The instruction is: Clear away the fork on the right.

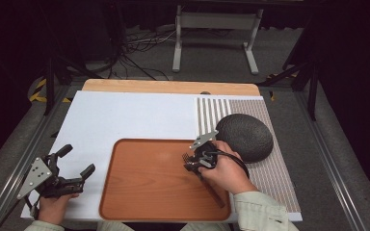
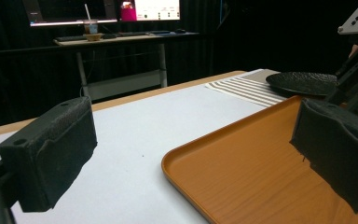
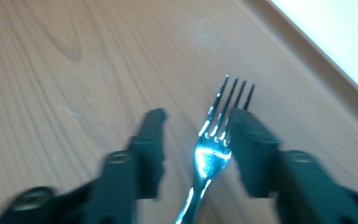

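On the white worktop [image 1: 125, 115], the wooden tray [image 1: 144, 192] is lying near my edge; my right tool [image 3: 196, 140] is straddling a fork [image 3: 212, 149] with jaws parted, my left tool [image 1: 74, 166] gaping beside it.

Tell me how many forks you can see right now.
1. A metal fork lies between the right gripper fingers, over the wooden tray. Others may be hidden under the hand.

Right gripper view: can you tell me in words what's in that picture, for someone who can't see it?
A shiny metal fork lies between two blurry black jaws of the right gripper, tines pointing away from the camera. The jaws stand apart, one on each side of the fork, above a brown wooden tray. A strip of white table shows in the top right corner.
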